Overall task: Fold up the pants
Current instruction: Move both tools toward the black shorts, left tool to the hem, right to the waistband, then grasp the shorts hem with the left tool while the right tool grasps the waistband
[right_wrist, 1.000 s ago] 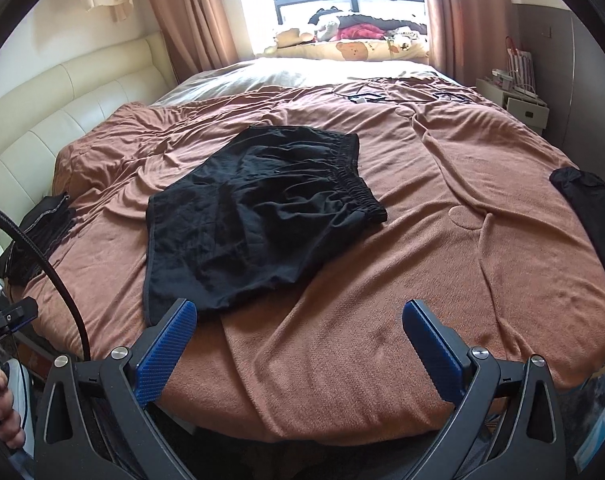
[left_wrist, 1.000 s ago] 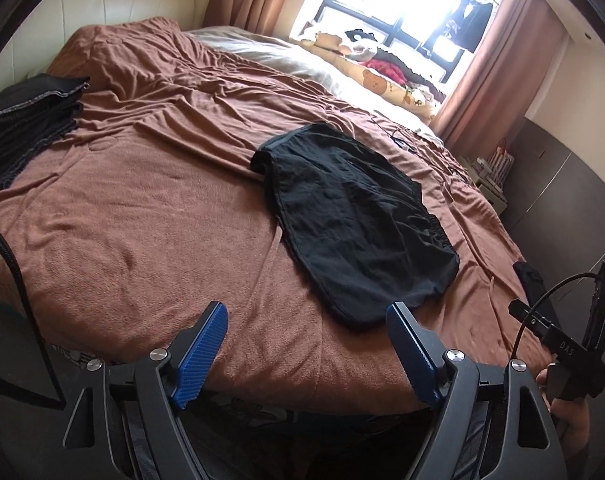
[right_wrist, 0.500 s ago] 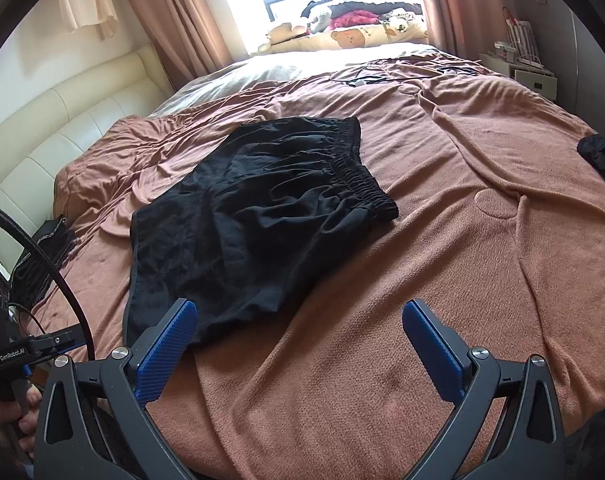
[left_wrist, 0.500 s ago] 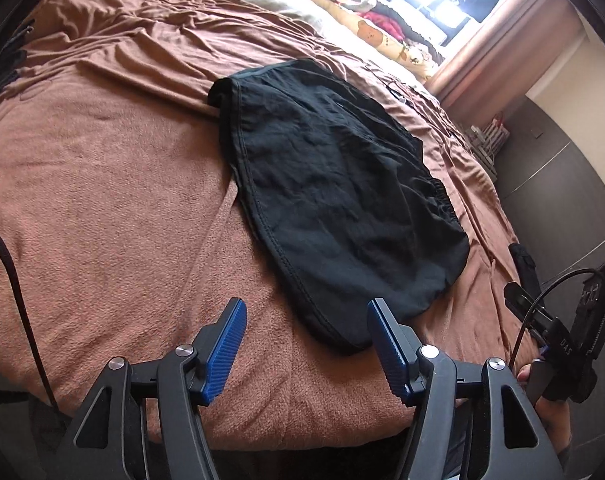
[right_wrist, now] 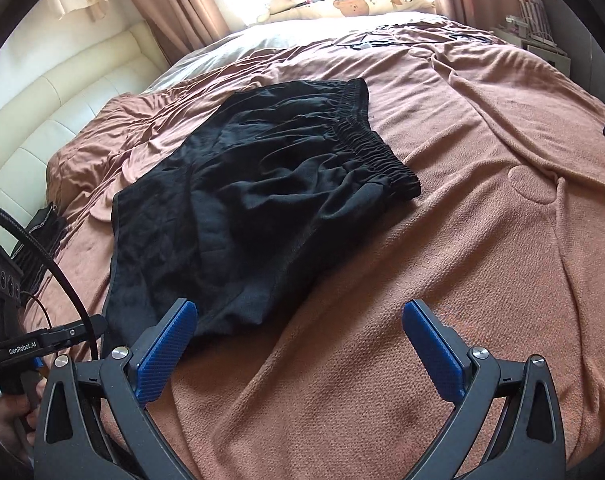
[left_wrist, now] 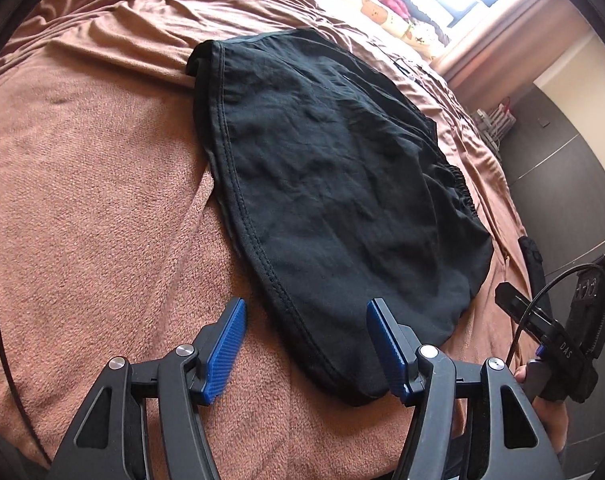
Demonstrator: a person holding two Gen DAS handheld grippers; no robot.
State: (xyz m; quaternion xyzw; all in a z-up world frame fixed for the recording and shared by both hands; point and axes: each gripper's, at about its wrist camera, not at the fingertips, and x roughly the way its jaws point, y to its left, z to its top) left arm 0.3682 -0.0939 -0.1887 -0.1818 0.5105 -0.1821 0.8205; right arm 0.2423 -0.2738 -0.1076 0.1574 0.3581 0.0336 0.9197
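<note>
Both grippers have come lower and nearer to the pants (left_wrist: 334, 184), which lie flat on the bed (left_wrist: 82, 200). The left gripper (left_wrist: 306, 344) has narrowed but stays spread over the near hem; the right gripper (right_wrist: 298, 348) is wide, empty. Grasping seems next.

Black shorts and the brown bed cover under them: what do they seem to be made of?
Black shorts: apparently thin woven fabric, matte, finely creased, gathered elastic waistband. Brown bed cover: probably terry or fleece; nubby, towel-like surface, soft folds.
</note>
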